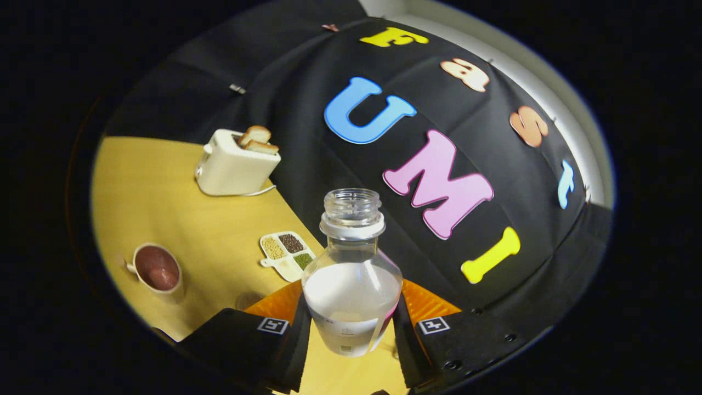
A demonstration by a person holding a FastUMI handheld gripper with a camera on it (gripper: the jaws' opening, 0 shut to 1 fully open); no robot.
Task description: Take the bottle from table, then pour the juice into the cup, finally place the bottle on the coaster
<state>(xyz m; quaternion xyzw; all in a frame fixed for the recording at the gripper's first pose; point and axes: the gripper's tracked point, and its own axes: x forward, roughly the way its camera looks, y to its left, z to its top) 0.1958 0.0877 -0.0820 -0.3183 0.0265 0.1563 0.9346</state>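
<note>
Yellow wooden surface (164, 181) runs along the black cloth wall and appears tilted, which suggests the tool is canted toward the cup (157, 268). The gripper (351, 329) has its jaws closed on the bottle (352, 274), one finger pressing each side of the lower body; the grip sits low, probably to keep the neck free for pouring. The bottle is uncapped and holds clear liquid up to its shoulder. Its label is too small to read. The cup stands to the left, already dark inside. A toaster (236, 164) and a sectioned tray (286, 253) stand farther off.
</note>
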